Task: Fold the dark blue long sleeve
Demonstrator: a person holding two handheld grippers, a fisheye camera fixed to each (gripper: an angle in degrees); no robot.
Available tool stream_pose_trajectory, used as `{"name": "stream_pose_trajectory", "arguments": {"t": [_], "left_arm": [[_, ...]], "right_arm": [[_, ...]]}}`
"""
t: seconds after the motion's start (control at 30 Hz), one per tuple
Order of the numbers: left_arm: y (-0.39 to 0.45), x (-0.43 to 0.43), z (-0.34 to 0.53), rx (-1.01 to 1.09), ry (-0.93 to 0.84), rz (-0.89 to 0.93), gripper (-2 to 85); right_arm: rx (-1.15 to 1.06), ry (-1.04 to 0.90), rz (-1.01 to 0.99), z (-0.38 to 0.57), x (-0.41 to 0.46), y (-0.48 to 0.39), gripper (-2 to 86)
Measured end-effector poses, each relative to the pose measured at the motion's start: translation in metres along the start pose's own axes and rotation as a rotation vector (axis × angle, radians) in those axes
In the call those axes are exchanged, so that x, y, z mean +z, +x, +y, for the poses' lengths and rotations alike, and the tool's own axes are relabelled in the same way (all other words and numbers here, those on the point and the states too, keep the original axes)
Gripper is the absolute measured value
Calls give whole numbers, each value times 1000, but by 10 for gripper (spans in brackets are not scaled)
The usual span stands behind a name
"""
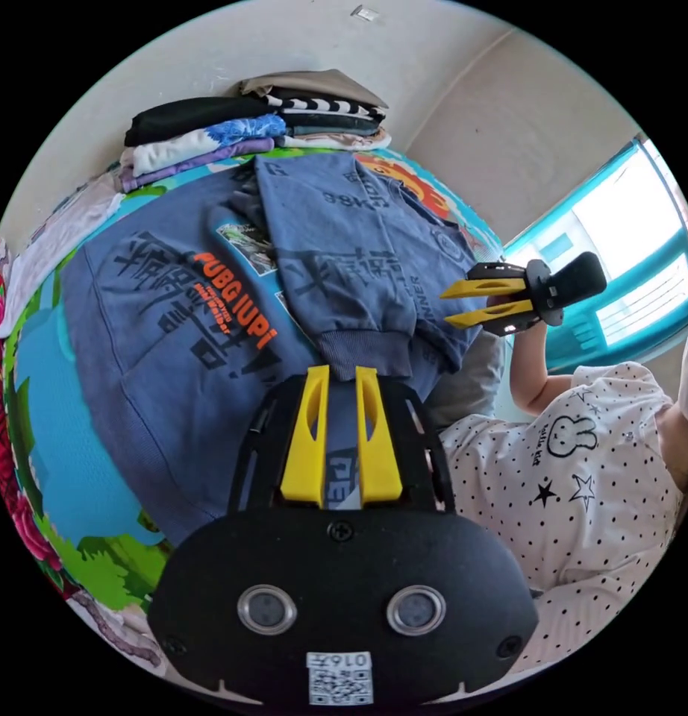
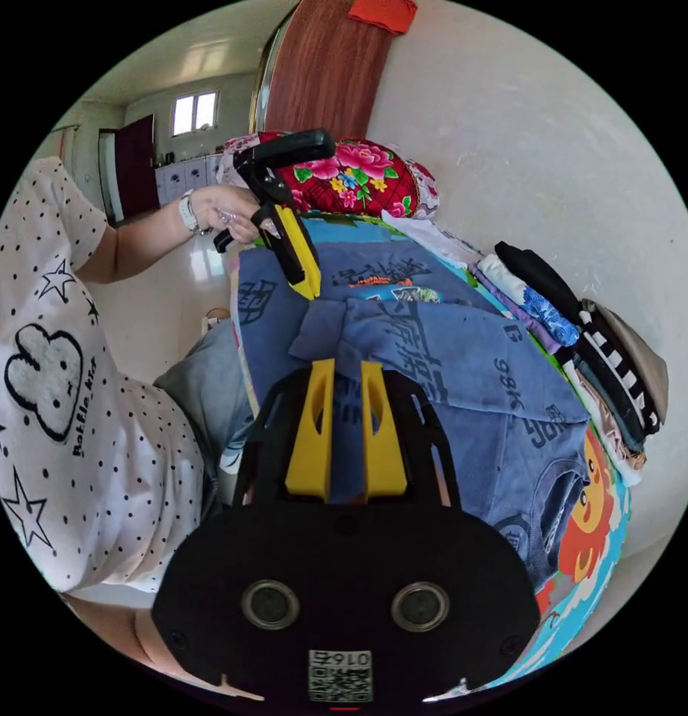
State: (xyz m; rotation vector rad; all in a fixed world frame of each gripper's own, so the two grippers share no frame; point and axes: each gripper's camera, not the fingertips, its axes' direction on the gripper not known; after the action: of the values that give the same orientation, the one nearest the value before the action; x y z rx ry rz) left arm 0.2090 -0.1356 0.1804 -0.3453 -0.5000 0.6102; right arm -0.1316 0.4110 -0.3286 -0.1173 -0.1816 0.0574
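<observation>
The dark blue long sleeve (image 1: pixel 157 328) with orange print lies spread on a colourful bed cover (image 1: pixel 68 462). One sleeve (image 1: pixel 336 246) is folded across its body, and the ribbed cuff (image 1: pixel 363 349) ends just beyond my left gripper (image 1: pixel 342 371). That gripper hovers open over the hem with nothing between its jaws. My right gripper (image 1: pixel 447 306) is held open in the air beside the garment's edge. In the right gripper view, the right gripper (image 2: pixel 348 365) stands open above the blue fabric (image 2: pixel 463 373). The left gripper (image 2: pixel 310 291) hangs over the far part of the garment.
A stack of folded clothes (image 1: pixel 247 127) lies by the wall beyond the garment, also seen as the stack (image 2: pixel 583 335). A red floral pillow (image 2: pixel 351 175) sits at one end of the bed. The person in a white dotted shirt (image 1: pixel 568 462) stands alongside. A bright window (image 1: pixel 620 253) is behind.
</observation>
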Motion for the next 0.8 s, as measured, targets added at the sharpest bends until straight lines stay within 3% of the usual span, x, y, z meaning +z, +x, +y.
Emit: {"name": "stream_pose_trajectory", "arguments": {"t": [0.1, 0.2, 0.27, 0.4, 0.57, 0.63, 0.8], "left_arm": [[4, -2, 8, -2, 63, -2, 55], [4, 18, 18, -14, -34, -66, 50], [1, 4, 34, -37, 40, -70, 53], [-27, -62, 103, -300, 241, -277, 51], [-57, -115, 219, -631, 394, -330, 73], [-63, -121, 259, -725, 429, -304, 81], [-81, -111, 319, -760, 534, -31, 93]], "right_arm": [[0, -24, 47, -8, 8, 0, 61], [36, -172, 47, -18, 40, 3, 57], [63, -220, 50, -18, 52, 8, 49], [101, -216, -9, -11, 49, 25, 33], [163, -161, -65, -2, 48, 48, 20], [175, -146, -79, 1, 48, 54, 19], [183, -126, -102, 2, 48, 69, 17]]}}
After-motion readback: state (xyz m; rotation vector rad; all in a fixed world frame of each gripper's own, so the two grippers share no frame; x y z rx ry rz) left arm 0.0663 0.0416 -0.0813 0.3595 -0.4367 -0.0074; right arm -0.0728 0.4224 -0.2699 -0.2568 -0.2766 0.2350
